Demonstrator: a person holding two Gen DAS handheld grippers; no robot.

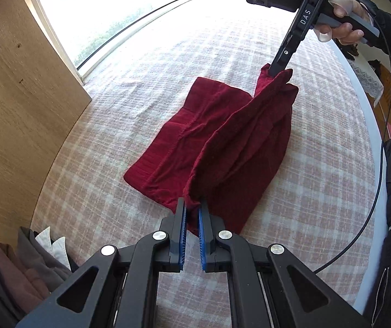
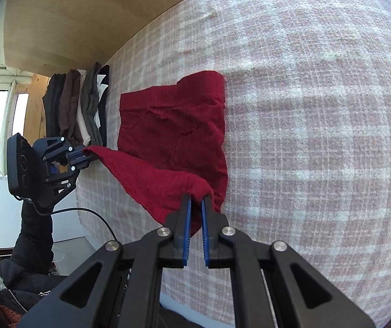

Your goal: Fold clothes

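Note:
A dark red knitted garment [image 1: 195,142] lies partly folded on a pink-and-white checked blanket [image 1: 146,63]. My left gripper [image 1: 192,205] is shut on one corner of its lifted edge. My right gripper [image 2: 196,201] is shut on the other corner; the left wrist view shows the right gripper [image 1: 277,69] pinching the cloth at the far side. Seen from the right wrist, the left gripper [image 2: 87,154] holds the garment [image 2: 173,120] at the left. The raised edge hangs between the two grippers above the flat part of the garment.
A stack of folded clothes [image 2: 77,106] in dark, brown and grey stands at the blanket's edge by a wooden board [image 2: 72,19]. The same stack [image 1: 17,268] shows low left in the left wrist view. A person's dark sleeve [image 2: 34,235] and a cable [image 1: 378,180] are nearby.

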